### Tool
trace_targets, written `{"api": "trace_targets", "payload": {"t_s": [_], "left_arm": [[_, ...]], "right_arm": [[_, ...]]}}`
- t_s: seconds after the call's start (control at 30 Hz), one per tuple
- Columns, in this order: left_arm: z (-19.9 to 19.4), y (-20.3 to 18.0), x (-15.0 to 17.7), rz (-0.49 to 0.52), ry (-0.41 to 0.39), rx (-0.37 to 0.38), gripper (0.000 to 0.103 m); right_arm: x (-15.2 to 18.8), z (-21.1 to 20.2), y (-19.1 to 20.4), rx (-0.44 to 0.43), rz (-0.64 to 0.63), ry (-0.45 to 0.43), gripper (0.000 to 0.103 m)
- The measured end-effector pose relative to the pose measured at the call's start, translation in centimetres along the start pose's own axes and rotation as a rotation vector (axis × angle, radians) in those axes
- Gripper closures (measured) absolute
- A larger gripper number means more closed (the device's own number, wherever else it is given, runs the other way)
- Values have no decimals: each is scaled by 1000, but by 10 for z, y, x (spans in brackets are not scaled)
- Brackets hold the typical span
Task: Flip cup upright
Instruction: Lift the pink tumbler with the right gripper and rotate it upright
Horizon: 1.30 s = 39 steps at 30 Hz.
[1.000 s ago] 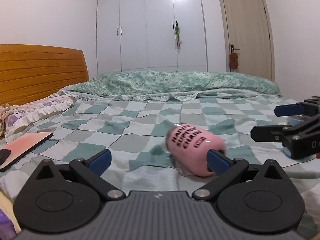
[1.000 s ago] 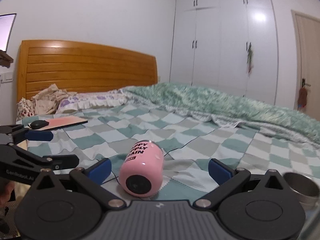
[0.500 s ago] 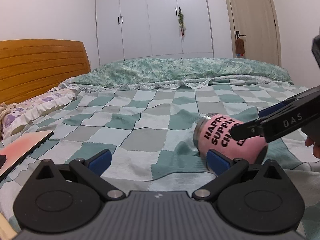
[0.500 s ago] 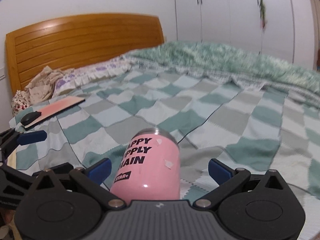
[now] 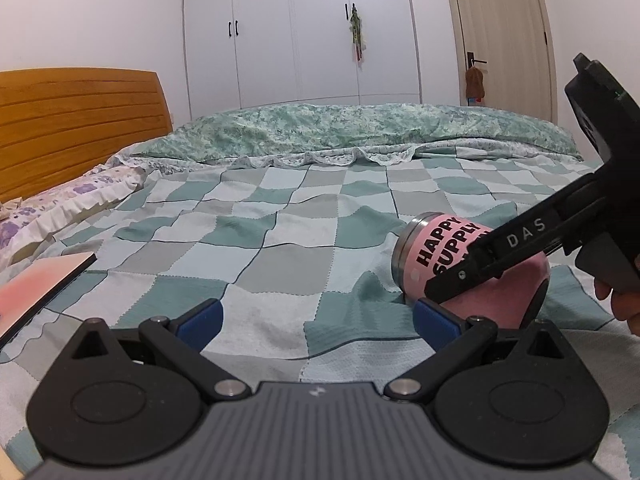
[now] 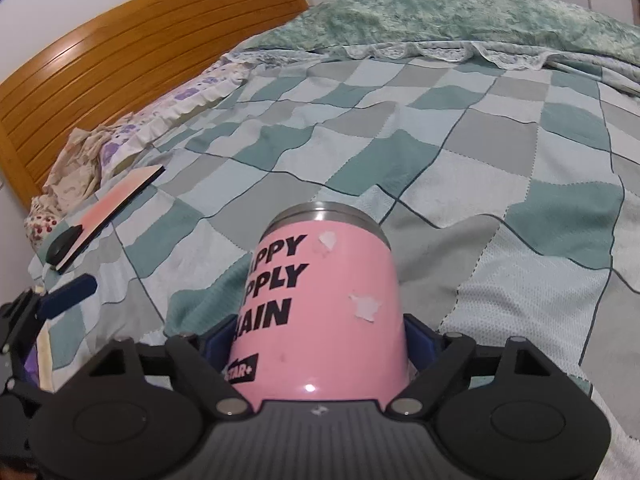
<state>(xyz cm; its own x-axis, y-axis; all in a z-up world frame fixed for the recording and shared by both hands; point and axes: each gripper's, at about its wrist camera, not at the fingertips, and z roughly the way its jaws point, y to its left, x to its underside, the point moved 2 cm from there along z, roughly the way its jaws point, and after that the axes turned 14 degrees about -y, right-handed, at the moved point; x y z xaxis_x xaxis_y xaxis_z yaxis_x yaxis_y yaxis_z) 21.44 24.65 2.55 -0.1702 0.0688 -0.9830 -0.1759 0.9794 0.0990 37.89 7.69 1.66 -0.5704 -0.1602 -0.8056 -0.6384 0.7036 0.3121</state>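
On the checked bedspread [image 5: 288, 264], near the edge closest to the grippers, the pink cup [image 6: 320, 312] lies on its side, its steel rim facing the folded quilt [image 5: 360, 128]. Black lettering reads "HAPPY SUPPLY" in the left view and, partly cut off, "APPY PPLY AIN" with a "STAR+" tag in the right. The right gripper [image 6: 316, 344] has its blue pads closed against the cup's sides; its arm bears "DAS". The left gripper [image 5: 316, 320] stands wide apart, holding nothing.

Bedroom: white wardrobe [image 5: 304, 32] and beige door [image 5: 500, 32] behind a bed with wooden headboard [image 5: 76, 128], checked quilt [image 5: 280, 240].
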Motion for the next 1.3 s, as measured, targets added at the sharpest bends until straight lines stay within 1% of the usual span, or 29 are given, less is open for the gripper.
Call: {"api": "trace_targets", "payload": {"t_s": [0.17,0.3,0.47,0.67,0.87,1.0,1.17,1.3], "left_arm": [[-12,-2,-6,-18,-12,10,0],[-28,-4,-13,-28,-25,17,0],[-53,-9,-25,-43,-47,34,0],[-90,-28,-38,-61,-75,77,0],[-121,-58,-39,-83,-77,135,0],[-138,-78,-34,-108,-61,172,0],[-154,-103,-26,-135,-36,200,0],[-161,-121,-19,-145,-6,211,0]], "right_arm": [[0,-11,-3,6,46,-22,20],[1,-28,-1,20,71,-50,20],[4,-68,7,35,95,-102,20],[14,-137,13,77,114,-162,20],[48,-207,1,154,160,-213,20],[79,-242,-16,220,212,-195,20],[115,-270,-40,306,283,-175,20],[143,-282,-54,355,331,-153,20]]}}
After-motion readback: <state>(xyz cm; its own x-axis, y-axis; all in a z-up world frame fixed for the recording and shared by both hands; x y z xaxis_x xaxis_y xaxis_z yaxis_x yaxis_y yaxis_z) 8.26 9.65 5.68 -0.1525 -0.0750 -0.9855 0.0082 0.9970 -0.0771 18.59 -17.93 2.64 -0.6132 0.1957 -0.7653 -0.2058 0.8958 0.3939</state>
